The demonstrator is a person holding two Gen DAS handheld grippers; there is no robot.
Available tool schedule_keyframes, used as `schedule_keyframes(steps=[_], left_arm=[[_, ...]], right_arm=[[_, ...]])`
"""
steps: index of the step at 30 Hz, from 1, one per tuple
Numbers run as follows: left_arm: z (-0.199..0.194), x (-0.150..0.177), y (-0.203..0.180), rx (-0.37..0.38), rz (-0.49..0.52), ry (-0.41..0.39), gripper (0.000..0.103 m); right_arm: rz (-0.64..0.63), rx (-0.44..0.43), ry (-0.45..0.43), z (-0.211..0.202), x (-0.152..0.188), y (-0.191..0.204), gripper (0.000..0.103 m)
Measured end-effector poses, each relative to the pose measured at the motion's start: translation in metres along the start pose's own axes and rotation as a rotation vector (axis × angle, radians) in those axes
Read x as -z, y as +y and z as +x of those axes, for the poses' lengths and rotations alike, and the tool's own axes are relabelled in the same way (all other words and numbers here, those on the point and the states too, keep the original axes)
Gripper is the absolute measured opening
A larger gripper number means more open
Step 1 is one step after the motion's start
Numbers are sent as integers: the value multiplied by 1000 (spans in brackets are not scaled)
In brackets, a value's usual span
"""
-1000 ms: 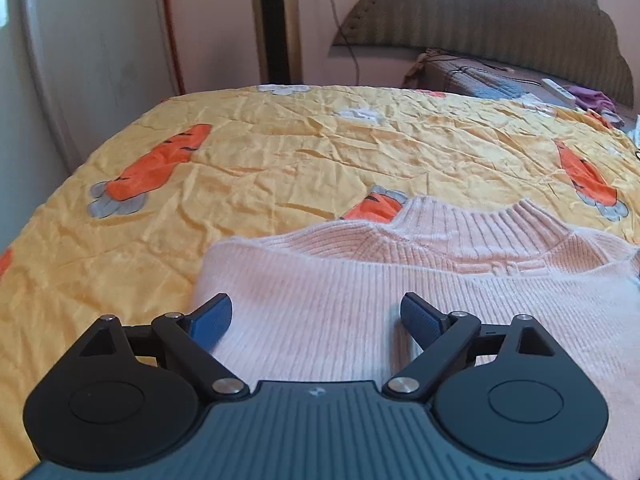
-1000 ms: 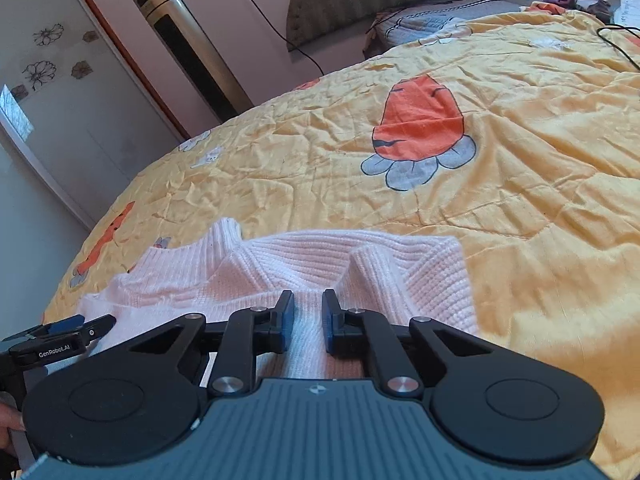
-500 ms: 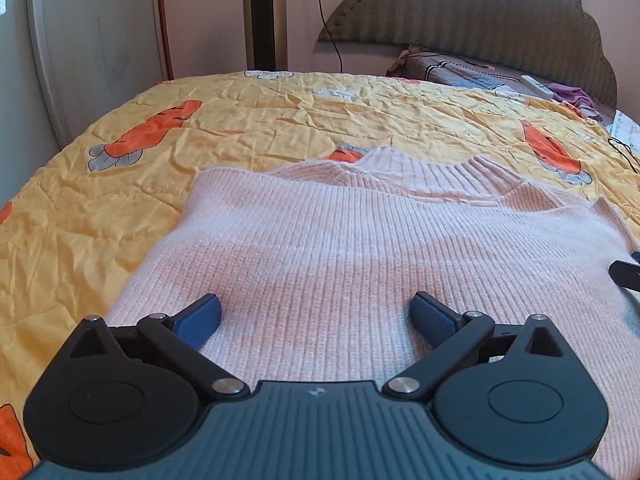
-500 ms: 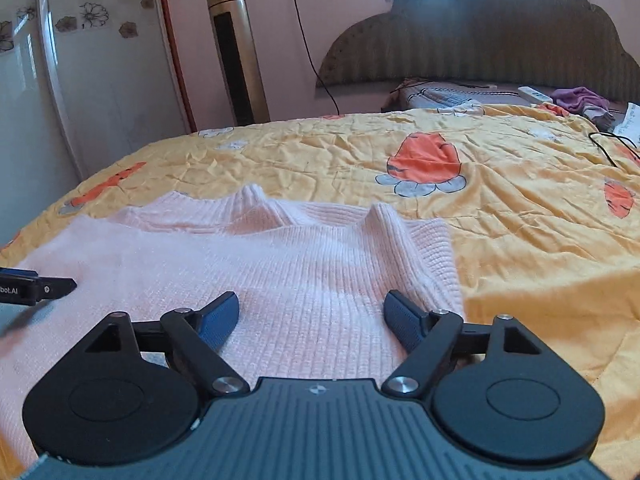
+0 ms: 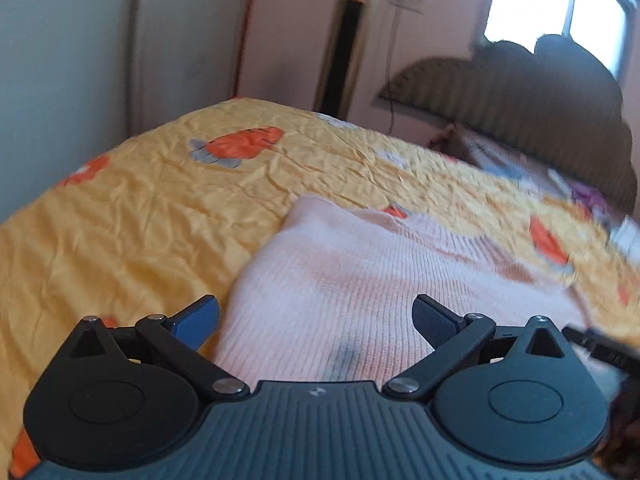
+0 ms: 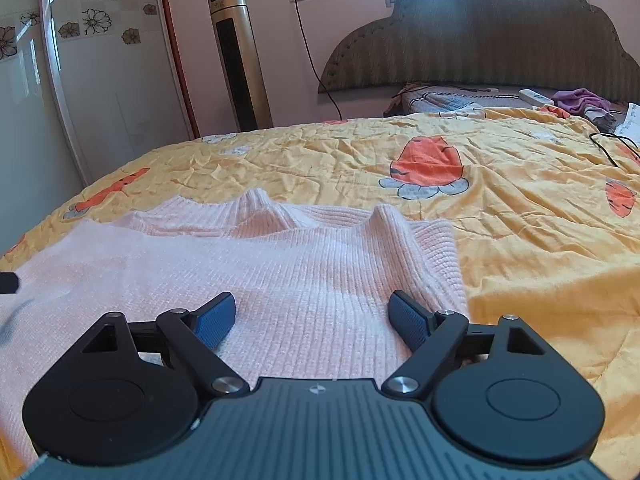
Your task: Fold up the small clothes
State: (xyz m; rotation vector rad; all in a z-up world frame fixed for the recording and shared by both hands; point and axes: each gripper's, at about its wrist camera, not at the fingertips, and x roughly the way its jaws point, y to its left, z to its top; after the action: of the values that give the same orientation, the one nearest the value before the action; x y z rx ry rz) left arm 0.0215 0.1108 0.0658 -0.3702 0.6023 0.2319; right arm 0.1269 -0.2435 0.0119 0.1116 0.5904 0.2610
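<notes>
Right wrist view: the bed (image 6: 520, 240), under a yellow cover printed with orange carrots, fills most of the picture, with a dark headboard (image 6: 500, 32) behind it and a tall fan (image 6: 238, 52) by the wall. On the near part of the cover lies the sweater (image 6: 280, 272), pale pink ribbed knit, folded over on itself so that a top layer covers the ribbed collar edge, which pokes up in two soft peaks at the far side. Its right edge ends just beside bare cover.

The right gripper (image 6: 312, 320) hangs over the sweater's near right part, its jaws having just been opening; they now stand wide with only knit below them and nothing pinched. In the left wrist view, which is blurred, the left gripper (image 5: 316, 324) is also spread wide over the sweater's (image 5: 360, 280) near left corner, holding nothing.

The knit looks soft, thick and light, likely to sag and stretch if lifted by one point. A hold on both layers at an edge or corner, one gripper per side, should keep the fold square.
</notes>
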Motion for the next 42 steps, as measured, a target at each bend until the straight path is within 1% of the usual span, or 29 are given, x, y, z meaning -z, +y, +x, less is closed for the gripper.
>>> schedule_keyframes(steps=[1, 2, 3, 4, 5, 8, 10, 12, 14, 17, 18, 19, 20, 21, 24, 25, 26, 28, 30, 33, 35, 38, 41, 42], left_arm=[[-8, 4, 17, 16, -110, 4, 103], [-11, 8, 33, 32, -215, 29, 103], [-10, 13, 47, 45, -309, 75, 103], [-7, 17, 58, 47, -382, 111, 103], [-3, 22, 68, 52, -448, 133, 103], [9, 28, 81, 59, -563, 180, 103], [12, 28, 81, 78, -602, 158, 103], [21, 23, 75, 82, -605, 171, 103], [30, 20, 68, 55, -590, 174, 103], [40, 16, 56, 56, -561, 170, 102], [43, 16, 51, 45, -551, 174, 99], [44, 17, 47, 31, -535, 172, 83], [45, 17, 43, -8, -509, 167, 59], [46, 17, 41, -46, -495, 168, 47], [44, 17, 40, -66, -510, 161, 41], [42, 16, 38, -76, -504, 155, 37], [40, 14, 33, -93, -492, 148, 35], [35, 8, 18, -119, -438, 119, 34], [27, 2, -7, -131, -334, 65, 33], [19, 6, -53, -101, -153, 8, 33], [15, 18, -84, -99, -13, -25, 33], [14, 49, -122, -94, 206, -67, 34], [14, 79, -140, -107, 375, -120, 34], [15, 84, -141, -111, 402, -131, 34]], right_arm=[[3, -2, -2, 0, 0, 0, 85], [5, -6, -3, -1, 0, -1, 85], [8, -11, -5, -1, 0, -1, 86], [12, -15, -7, -2, 0, -2, 86], [15, -18, -9, -2, 0, -2, 86], [28, -31, -16, -3, 1, -4, 87], [36, -39, -18, -4, 1, -5, 87], [42, -44, -23, -5, 1, -6, 87], [52, -52, -28, -6, 1, -7, 87], [70, -72, -35, -7, 2, -10, 89], [77, -81, -37, -8, 2, -12, 90], [83, -88, -40, -8, 2, -13, 90], [89, -95, -42, -8, 2, -14, 90], [96, -102, -44, -9, 2, -15, 91], [115, -124, -50, -9, 2, -18, 92], [122, -133, -52, -9, 2, -19, 93], [127, -141, -55, -10, 2, -20, 93], [139, -156, -58, -10, 2, -22, 94], [146, -167, -61, -10, 2, -24, 96], [160, -183, -64, -11, 3, -26, 97], [169, -193, -66, -11, 3, -28, 98], [184, -206, -69, -11, 4, -30, 98], [194, -212, -71, -11, 4, -32, 98], [194, -212, -71, -11, 4, -32, 98]])
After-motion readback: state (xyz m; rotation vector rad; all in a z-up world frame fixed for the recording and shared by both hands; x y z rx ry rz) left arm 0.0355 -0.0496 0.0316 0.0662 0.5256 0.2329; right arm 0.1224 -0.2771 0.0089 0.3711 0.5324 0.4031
